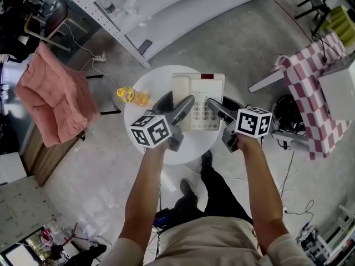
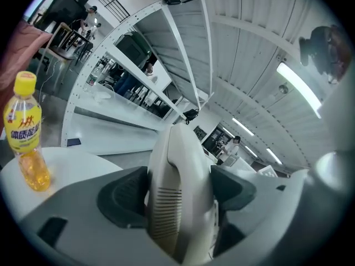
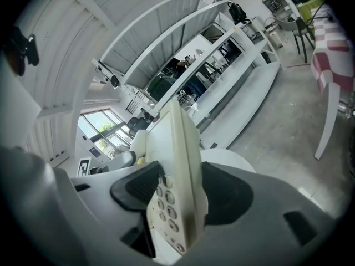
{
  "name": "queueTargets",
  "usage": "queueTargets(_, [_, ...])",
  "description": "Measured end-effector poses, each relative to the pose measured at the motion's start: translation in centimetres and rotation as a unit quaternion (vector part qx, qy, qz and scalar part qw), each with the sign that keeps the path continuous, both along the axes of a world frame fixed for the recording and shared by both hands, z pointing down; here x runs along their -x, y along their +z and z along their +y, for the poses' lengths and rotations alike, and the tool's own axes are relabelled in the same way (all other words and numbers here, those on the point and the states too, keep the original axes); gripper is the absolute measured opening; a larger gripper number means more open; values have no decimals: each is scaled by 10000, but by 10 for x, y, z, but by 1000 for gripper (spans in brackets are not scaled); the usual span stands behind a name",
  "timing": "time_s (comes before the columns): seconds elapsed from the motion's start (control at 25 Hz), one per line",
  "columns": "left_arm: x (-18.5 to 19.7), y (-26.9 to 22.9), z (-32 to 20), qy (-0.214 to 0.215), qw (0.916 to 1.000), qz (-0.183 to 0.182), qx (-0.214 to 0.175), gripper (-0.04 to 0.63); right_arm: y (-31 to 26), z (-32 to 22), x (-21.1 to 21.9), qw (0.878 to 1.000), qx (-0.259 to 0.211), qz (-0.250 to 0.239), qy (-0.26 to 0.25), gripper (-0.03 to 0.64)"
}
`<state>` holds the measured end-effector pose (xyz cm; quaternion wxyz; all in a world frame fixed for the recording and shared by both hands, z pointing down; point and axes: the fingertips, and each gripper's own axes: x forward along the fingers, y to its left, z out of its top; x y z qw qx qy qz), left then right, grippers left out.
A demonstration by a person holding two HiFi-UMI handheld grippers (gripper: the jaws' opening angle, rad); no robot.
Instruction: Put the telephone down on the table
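Observation:
A cream desk telephone (image 1: pixel 199 100) with a keypad is held over the small round white table (image 1: pixel 145 105), gripped from both sides. My left gripper (image 1: pixel 187 106) is shut on its left edge, where the handset (image 2: pixel 180 198) fills the space between the dark pads. My right gripper (image 1: pixel 213 107) is shut on the right edge, its pads clamping the keypad side of the telephone (image 3: pixel 175 187). Whether the phone's base touches the tabletop cannot be told.
A yellow drink bottle (image 1: pixel 128 96) lies at the table's left edge and appears as the bottle (image 2: pixel 26 132) in the left gripper view. A chair with pink cloth (image 1: pixel 52 93) stands left, a checkered-cloth table (image 1: pixel 313 87) right, white shelving (image 1: pixel 183 10) behind.

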<state>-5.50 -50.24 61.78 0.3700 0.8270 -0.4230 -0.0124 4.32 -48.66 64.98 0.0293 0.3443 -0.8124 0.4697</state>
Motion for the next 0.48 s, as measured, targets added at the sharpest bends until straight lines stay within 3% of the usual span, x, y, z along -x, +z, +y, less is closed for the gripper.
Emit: queueTargets(0.48, [-6, 72, -18, -137, 9991, -119, 374, 351, 72, -17, -7, 9998, 141, -109, 117, 227])
